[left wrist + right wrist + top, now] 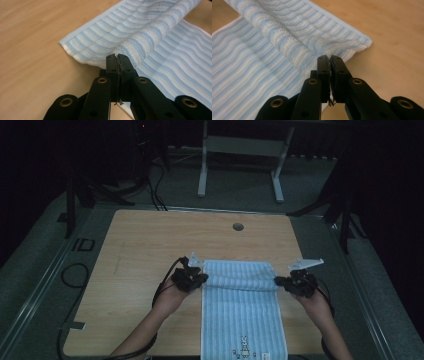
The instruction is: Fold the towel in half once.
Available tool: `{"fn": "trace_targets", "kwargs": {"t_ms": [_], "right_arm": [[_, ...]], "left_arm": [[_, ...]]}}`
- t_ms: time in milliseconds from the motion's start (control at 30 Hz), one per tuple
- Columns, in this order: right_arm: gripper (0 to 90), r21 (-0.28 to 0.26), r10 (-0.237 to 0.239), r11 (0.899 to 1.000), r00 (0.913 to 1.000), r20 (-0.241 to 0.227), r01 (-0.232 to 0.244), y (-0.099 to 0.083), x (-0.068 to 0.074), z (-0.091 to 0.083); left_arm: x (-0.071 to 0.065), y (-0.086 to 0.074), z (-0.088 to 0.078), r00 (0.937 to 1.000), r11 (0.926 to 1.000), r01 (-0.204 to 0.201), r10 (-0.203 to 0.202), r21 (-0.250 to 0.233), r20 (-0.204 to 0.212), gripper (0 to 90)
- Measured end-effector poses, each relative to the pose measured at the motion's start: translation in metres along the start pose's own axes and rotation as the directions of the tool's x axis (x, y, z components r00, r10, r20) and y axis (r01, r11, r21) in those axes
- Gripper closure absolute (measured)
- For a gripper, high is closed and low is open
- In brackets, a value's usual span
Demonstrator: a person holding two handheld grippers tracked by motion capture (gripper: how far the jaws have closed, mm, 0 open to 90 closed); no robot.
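Observation:
A light-blue striped towel (242, 305) lies on the wooden table (145, 245), running from the middle to the front edge. Its far end is raised into a fold across its width. My left gripper (200, 279) pinches the fold's left edge and my right gripper (280, 282) pinches its right edge. In the left gripper view the jaws (117, 56) are pressed together on the towel (140, 27) where it bulges up. The right gripper view shows the same: jaws (329, 58) closed on the towel's (287, 30) hem, with the flat layer beneath.
A round cable hole (238, 226) sits near the table's far edge. Beyond the table stands a white frame on two legs (240, 150). Black cables (75, 275) loop on the floor at the left. A small printed figure (244, 347) marks the towel's near end.

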State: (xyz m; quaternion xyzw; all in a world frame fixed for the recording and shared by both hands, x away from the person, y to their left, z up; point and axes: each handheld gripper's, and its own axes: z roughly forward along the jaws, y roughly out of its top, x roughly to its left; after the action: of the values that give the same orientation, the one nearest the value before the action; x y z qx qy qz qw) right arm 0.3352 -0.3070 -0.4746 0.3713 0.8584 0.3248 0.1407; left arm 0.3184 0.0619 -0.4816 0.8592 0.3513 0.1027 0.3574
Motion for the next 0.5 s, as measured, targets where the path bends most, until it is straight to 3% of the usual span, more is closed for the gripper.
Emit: {"fn": "trace_targets", "kwargs": {"t_ms": [100, 167, 200, 233, 333, 367, 400, 500], "right_arm": [[80.8, 0.034, -0.007, 0.999, 0.9996, -0.026, 0.008, -0.021, 0.015, -0.005], [76.6, 0.019, 0.008, 1.0, 0.9992, -0.04, -0.008, -0.029, 0.02, -0.014], [73.7, -0.003, 0.013, 1.0, 0.9992, -0.037, -0.013, -0.03, 0.022, -0.022], [71.1, -0.023, 0.012, 1.0, 0.9994, -0.033, -0.013, -0.03, 0.023, -0.029], [69.8, -0.054, 0.007, 0.998, 0.9996, -0.027, -0.008, -0.027, 0.03, -0.038], [69.1, -0.05, -0.007, 0.999, 0.9997, -0.023, 0.006, -0.027, 0.032, -0.036], [68.4, -0.043, -0.009, 0.999, 0.9996, -0.026, 0.007, -0.027, 0.035, -0.032], [68.4, -0.012, 0.003, 1.0, 0.9994, -0.035, -0.003, -0.034, 0.037, -0.012]], "left_arm": [[-0.018, -0.017, -0.001, 0.9973, 0.9966, -0.04, 0.035, 0.072, 0.064, 87.6], [-0.031, -0.023, -0.005, 0.9927, 0.9871, -0.118, 0.115, 0.108, 0.036, 82.5], [-0.036, -0.023, -0.008, 0.991, 0.9861, -0.129, 0.124, 0.105, 0.051, 74.3], [-0.039, -0.022, -0.011, 0.9903, 0.9873, -0.13, 0.124, 0.092, 0.063, 68.0], [-0.045, -0.018, -0.009, 0.9868, 0.9881, -0.14, 0.133, 0.064, 0.092, 61.3], [-0.045, -0.018, -0.009, 0.9868, 0.9881, -0.14, 0.133, 0.064, 0.092, 60.8], [-0.045, -0.018, 0.003, 0.987, 0.99, -0.119, 0.109, 0.077, 0.118, 57.8], [-0.041, -0.025, 0.024, 0.9889, 0.9921, -0.084, 0.072, 0.093, 0.13, 57.5]]}}
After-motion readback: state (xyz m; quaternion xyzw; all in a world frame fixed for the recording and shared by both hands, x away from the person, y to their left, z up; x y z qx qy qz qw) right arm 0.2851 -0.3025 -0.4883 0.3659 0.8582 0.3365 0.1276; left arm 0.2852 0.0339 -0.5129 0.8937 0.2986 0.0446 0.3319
